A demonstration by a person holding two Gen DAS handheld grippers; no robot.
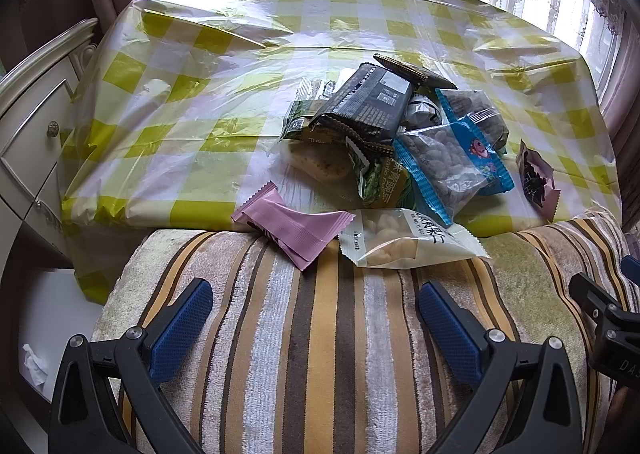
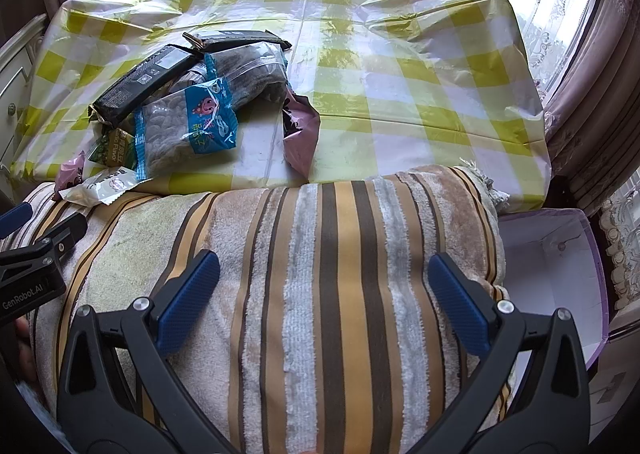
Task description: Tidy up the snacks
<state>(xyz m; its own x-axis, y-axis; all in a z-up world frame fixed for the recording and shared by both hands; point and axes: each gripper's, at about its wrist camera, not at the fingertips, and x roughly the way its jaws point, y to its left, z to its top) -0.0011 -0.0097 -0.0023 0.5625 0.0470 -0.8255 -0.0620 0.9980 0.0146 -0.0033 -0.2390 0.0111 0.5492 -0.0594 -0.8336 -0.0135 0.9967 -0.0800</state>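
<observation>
Your jaws are spread wide and empty on both the left gripper (image 1: 314, 310) and right gripper (image 2: 324, 282), above the striped towel (image 2: 320, 274). The snack pile (image 1: 396, 133) lies on the checked counter (image 1: 240, 53), with a pink packet (image 1: 292, 230) at its near edge.

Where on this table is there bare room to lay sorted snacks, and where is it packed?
Free: the checked tablecloth right of the pink packet to the curtain-side edge, the far strip behind the black bar wrapper, and the drawer-side patch. Crowded: the snack pile, spilling onto the striped blanket.
</observation>
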